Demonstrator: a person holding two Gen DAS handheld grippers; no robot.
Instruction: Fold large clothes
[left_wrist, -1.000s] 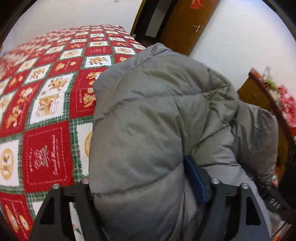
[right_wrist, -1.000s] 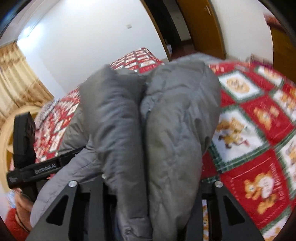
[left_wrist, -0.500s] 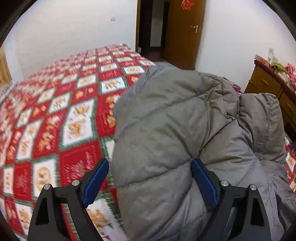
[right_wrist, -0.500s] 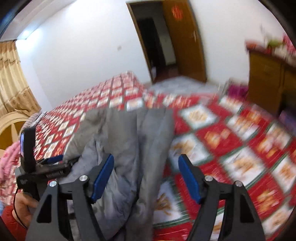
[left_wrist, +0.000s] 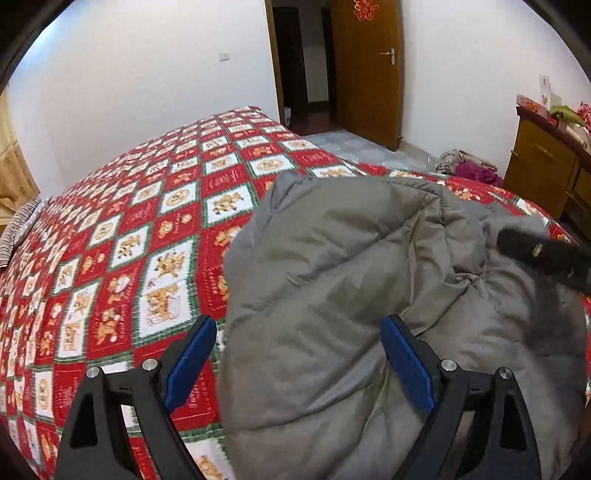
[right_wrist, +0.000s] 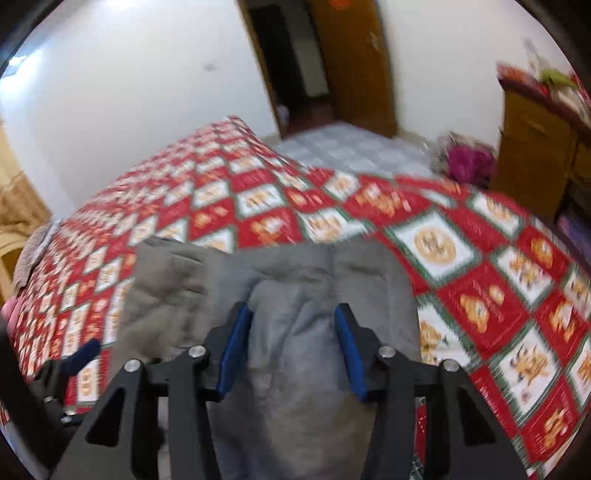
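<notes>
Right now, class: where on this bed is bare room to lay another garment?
Free: the red patchwork bedspread left of the grey puffer jacket, toward the wall, and the stretch on its right. Crowded: the near edge, under the jacket and both open grippers.

Bright even room light, fisheye-curved edges, right wrist view motion-blurred

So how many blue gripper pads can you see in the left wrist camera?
2. One pad is at lower left over the red quilt; the other at lower right against the grey jacket. None seem hidden.
</notes>
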